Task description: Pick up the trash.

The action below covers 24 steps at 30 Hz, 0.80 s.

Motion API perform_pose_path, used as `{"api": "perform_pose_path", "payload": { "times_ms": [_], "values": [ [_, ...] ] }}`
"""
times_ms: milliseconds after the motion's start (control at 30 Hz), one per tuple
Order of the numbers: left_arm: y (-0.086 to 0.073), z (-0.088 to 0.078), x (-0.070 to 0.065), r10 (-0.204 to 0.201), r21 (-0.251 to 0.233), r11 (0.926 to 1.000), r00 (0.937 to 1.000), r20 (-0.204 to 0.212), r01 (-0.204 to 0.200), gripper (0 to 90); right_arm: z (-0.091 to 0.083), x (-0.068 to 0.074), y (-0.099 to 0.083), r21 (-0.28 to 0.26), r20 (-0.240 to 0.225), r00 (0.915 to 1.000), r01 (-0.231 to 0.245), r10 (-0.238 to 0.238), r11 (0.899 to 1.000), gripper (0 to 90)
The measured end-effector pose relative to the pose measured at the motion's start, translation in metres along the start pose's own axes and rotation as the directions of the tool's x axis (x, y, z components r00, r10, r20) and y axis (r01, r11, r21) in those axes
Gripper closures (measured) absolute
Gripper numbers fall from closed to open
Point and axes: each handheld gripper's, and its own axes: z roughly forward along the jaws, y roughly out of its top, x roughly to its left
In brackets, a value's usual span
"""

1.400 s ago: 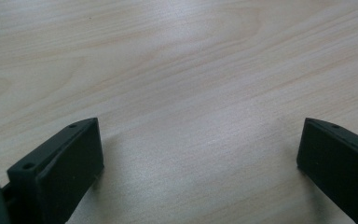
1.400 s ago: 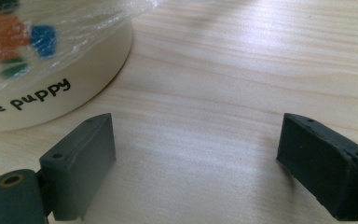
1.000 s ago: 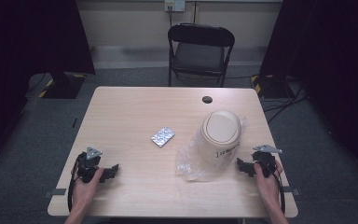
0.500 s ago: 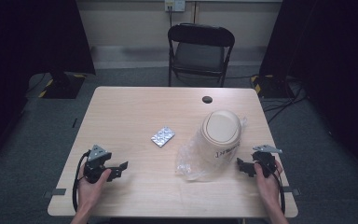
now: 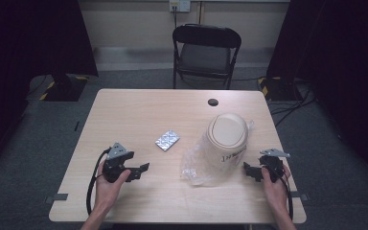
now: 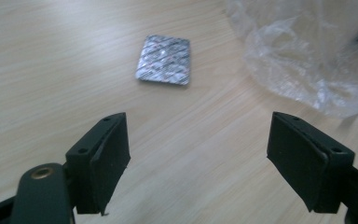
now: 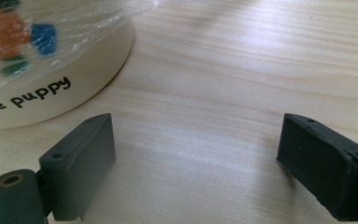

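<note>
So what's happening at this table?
A person sits with a gripper in each hand. The left gripper is off the table, facing a foil blister pack, jaws just narrowing with nothing between them. The right gripper rests open beside a cream tub in a clear plastic bag. Nothing is held yet.

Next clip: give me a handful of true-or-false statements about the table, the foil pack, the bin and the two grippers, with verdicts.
1. The blister pack lies flat on the table, apart from the bin. True.
2. The left gripper is clamped on the blister pack. False: its jaws have just been closing, but nothing is between them and the pack lies farther off.
3. The cream bin is wrapped in a clear plastic bag. True.
4. The right gripper holds the bag. False: its jaws stand apart over bare wood beside the bin.
5. A folding chair stands on the table. False: it stands on the floor beyond it.
</note>
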Motion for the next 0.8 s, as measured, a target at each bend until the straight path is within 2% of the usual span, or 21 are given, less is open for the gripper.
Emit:
{"api": "perform_pose_path", "payload": {
  "times_ms": [33,100,133,233,267,433,500,533,567,600,667,733,800],
  "values": [
    [0.003,0.002,-0.002,0.015,0.007,0.9999,0.9999,0.005,-0.015,20.6,0.0,0.0,0.0,0.0,0.0,1.0,0.0,0.0,1.0,10.2],
    [0.006,0.004,-0.005,0.018,0.011,0.9998,0.9997,0.016,-0.018,20.5,0.0,0.0,0.0,0.0,0.0,1.0,0.0,0.0,1.0,10.2],
    [0.01,0.008,-0.009,0.019,0.008,0.9998,0.9991,0.038,-0.019,20.4,0.0,0.0,0.0,0.0,0.0,1.0,0.0,0.0,1.0,10.2],
    [0.015,0.012,-0.012,0.029,0.008,0.9995,0.9984,0.049,-0.029,20.4,0.0,0.0,0.0,0.0,0.0,1.0,0.001,-0.001,1.0,10.2],
    [0.018,0.015,-0.015,0.031,-0.009,0.9995,0.9974,0.066,-0.03,20.4,0.0,0.0,0.0,0.0,0.0,1.0,0.0,0.0,1.0,10.2],
    [0.027,0.021,-0.022,0.059,-0.014,0.9982,0.9955,0.074,-0.058,20.4,0.0,0.0,0.0,0.0,0.0,1.0,0.001,-0.001,1.0,10.2],
    [0.032,0.023,-0.026,0.072,-0.031,0.9972,0.9928,0.096,-0.069,20.4,0.0,0.0,0.0,0.0,0.0,1.0,0.001,-0.001,1.0,10.2],
    [0.035,0.025,-0.03,0.07,-0.053,0.9965,0.9922,0.104,-0.064,20.3,0.0,0.0,0.0,0.0,0.0,1.0,0.001,-0.001,1.0,10.2],
    [0.035,0.025,-0.03,0.07,-0.053,0.9965,0.9922,0.104,-0.064,20.2,0.0,0.0,0.0,0.0,0.0,1.0,0.0,0.0,1.0,10.2],
    [0.039,0.029,-0.032,0.062,-0.052,0.9971,0.9896,0.129,-0.056,20.1,0.0,0.0,0.0,0.0,0.0,1.0,0.001,-0.001,1.0,10.2],
    [0.042,0.031,-0.034,0.056,-0.048,0.9976,0.9888,0.138,-0.05,20.1,0.0,0.0,0.0,0.0,0.0,1.0,0.001,-0.001,1.0,10.2],
    [0.049,0.037,-0.039,0.079,-0.034,0.9966,0.9861,0.146,-0.075,20.1,0.0,0.0,0.0,0.0,0.0,1.0,0.001,-0.001,1.0,10.2],
    [0.051,0.039,-0.041,0.067,-0.039,0.9973,0.9853,0.157,-0.062,20.1,0.0,0.0,0.0,0.0,0.0,1.0,0.001,-0.001,1.0,10.2]
  ]
}}
